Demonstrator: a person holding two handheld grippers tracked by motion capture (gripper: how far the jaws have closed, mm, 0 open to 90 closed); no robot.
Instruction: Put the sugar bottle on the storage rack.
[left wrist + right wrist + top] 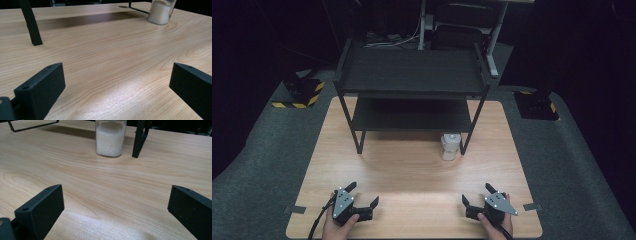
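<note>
A clear jar of white grains (pixel 450 145) stands on the wooden table (pixel 412 175), just beside the front right leg of a black two-tier shelf rack (pixel 412 75). The jar (pixel 110 138) lies straight ahead in the right gripper view and at the far top right as the jar (pixel 160 12) in the left gripper view. My left gripper (pixel 362 194) rests near the table's front left, open and empty. Near the front right, my right gripper (pixel 477 193) is open with nothing between its jaws. Both are far from the jar.
The rack's front left leg (pixel 31 23) stands on the table ahead of the left gripper. Its front right leg (pixel 140 138) is right beside the jar. Grey carpet (pixel 257 165) surrounds the table. Two black blocks with yellow stripes (pixel 302 92) sit on the floor behind.
</note>
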